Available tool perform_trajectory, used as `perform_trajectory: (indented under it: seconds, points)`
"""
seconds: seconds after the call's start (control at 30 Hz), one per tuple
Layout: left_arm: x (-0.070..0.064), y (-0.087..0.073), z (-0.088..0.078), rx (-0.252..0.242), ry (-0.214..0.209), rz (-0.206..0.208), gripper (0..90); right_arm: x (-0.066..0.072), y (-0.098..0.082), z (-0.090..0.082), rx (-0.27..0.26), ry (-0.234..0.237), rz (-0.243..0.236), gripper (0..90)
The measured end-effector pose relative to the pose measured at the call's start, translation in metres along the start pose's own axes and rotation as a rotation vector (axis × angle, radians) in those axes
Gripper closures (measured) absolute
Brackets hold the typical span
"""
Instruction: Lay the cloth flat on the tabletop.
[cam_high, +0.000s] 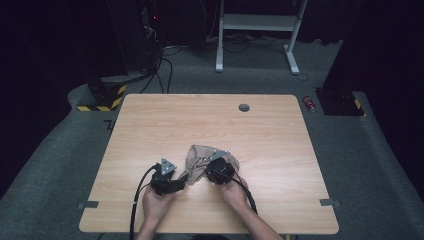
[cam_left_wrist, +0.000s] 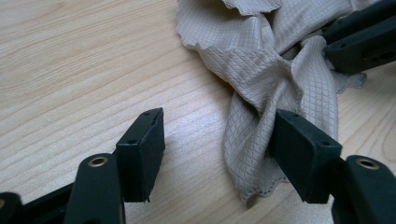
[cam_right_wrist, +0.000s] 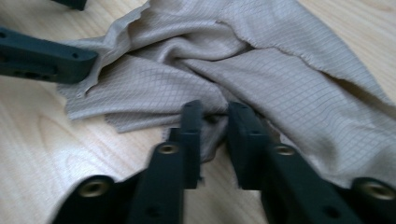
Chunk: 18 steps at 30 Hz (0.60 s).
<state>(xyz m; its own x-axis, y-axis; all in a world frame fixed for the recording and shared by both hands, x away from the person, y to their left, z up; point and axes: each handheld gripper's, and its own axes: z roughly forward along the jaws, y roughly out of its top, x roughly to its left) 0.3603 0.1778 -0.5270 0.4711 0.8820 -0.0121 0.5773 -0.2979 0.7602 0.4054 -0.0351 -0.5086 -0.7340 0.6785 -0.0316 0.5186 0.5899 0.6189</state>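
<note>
Right tool: the right tool (cam_right_wrist: 215, 122) is seen nearest the lens in the right gripper view, its jaws drawn close together with a bunched fold of the beige cloth (cam_right_wrist: 289, 79) nipped between them; the pads appear to press on the fabric.
Left tool: the left tool (cam_left_wrist: 219, 140) is held with its jaws wide apart, low over the table (cam_left_wrist: 84, 60); one pad (cam_left_wrist: 299, 149) is touched by a trailing corner of the cloth (cam_left_wrist: 261, 70), the other is set on bare wood, and nothing is clamped.
Cloth: a thin beige cloth with a quilted grid and scalloped edge is found crumpled near the front middle of the table (cam_high: 210, 125), between the two tools, in the high view (cam_high: 200, 155).
Hands: both hands are seen at the near edge, the left hand (cam_high: 156, 202) behind the left tool (cam_high: 167, 180) and the right hand (cam_high: 235, 192) behind the right tool (cam_high: 220, 170).
Risk, thin grip: only a small fold is judged to be held, so it could be pulled free if the right tool is lifted quickly.
Risk, missed corner: the corner lies against one pad only; if the left jaws are shut as they stand, it could be pushed aside rather than caught.
Risk, bunching: with the fabric twisted between the tools, a pull apart could tighten the knot instead of spreading it.
</note>
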Motion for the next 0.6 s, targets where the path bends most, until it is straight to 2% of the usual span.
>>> perform_trajectory:
  seconds: [0.03,0.1,0.23,0.4,0.6]
  points:
    - [0.0,0.0,-0.001,-0.005,0.005,-0.005,36.3,0.002,-0.001,-0.003,0.014,-0.01,-0.033,88.9]
    - [0.001,-0.001,-0.002,-0.011,0.007,-0.01,36.7,0.001,-0.004,-0.005,0.021,-0.013,-0.039,89.3]
    - [0.003,-0.001,-0.002,-0.022,0.007,-0.03,36.8,-0.003,-0.013,-0.015,0.012,-0.006,-0.024,89.6]
    - [0.004,-0.002,-0.003,-0.027,0.004,-0.036,37.2,-0.007,-0.027,-0.035,-0.005,-0.028,-0.024,89.6]
    - [0.004,-0.002,-0.003,-0.024,0.007,-0.036,37.2,-0.009,-0.053,-0.058,-0.011,-0.028,0.0,89.7]
